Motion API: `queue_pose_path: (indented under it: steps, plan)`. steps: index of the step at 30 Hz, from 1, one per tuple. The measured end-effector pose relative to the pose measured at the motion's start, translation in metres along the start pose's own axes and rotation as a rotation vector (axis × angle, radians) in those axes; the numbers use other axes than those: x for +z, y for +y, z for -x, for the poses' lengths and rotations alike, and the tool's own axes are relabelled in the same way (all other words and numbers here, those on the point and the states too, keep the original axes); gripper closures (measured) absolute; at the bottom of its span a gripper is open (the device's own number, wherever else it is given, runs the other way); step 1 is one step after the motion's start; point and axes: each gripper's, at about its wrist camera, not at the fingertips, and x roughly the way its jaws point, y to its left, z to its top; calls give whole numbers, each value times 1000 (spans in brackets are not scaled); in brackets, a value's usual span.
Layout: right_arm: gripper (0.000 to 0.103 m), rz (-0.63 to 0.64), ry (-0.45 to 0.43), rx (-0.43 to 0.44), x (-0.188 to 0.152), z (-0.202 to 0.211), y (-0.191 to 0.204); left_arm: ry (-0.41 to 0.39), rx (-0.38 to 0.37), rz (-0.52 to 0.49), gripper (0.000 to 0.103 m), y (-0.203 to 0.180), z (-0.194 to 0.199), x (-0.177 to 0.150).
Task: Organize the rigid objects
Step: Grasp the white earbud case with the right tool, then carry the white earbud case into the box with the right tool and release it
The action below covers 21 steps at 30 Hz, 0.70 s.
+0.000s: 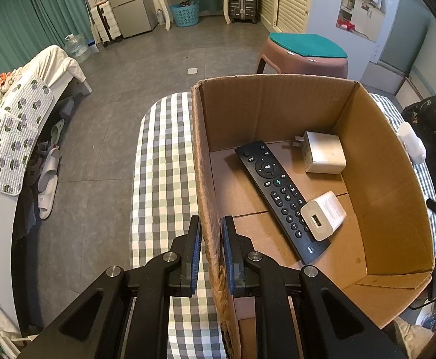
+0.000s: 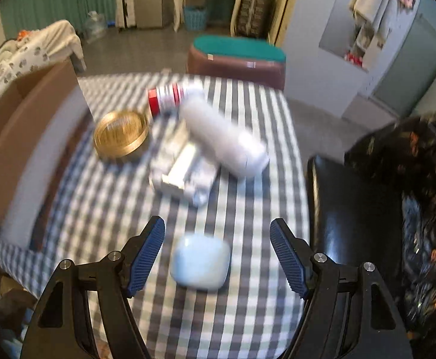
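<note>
Cardboard box (image 1: 382, 179) wall clenched in left claw (image 1: 212, 230); right claw (image 2: 217, 233) released; remote (image 1: 280, 197) markings illegible.

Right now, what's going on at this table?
The left tool is clamped on the near wall of the cardboard box, which already holds a remote and two chargers. The right tool is open above a pale blue case on the checked cloth, not gripping it.

The worktop (image 2: 248, 314) is covered by checked cloth. Beside the cardboard box (image 2: 23, 137) are laid a gold dish (image 2: 120, 136), a red-capped bottle (image 2: 170, 98), a white bottle (image 2: 224, 137) and a pale blue case (image 2: 200, 264).
</note>
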Motion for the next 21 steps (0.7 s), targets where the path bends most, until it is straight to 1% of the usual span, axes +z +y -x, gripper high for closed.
queue_pose_path:
  steps: [6, 9, 11, 14, 15, 21]
  plan:
    - [30, -11, 55, 26, -16, -18, 2, 0, -1, 1, 90, -1, 0, 0]
    - [31, -9, 64, 31, -19, -21, 5, 0, -2, 1, 90, -1, 0, 0]
    - [39, -7, 68, 36, -20, -22, 4, 1, -4, 0, 90, -2, -1, -1]
    - [49, -1, 82, 53, -23, -23, 6, 0, -5, 1, 90, -3, -1, -1]
    - [50, -1, 85, 55, -19, -27, 4, 0, -4, 2, 90, -2, -1, -1]
    - [51, -2, 87, 61, -18, -25, 3, 1, -4, 2, 90, -2, -1, -1]
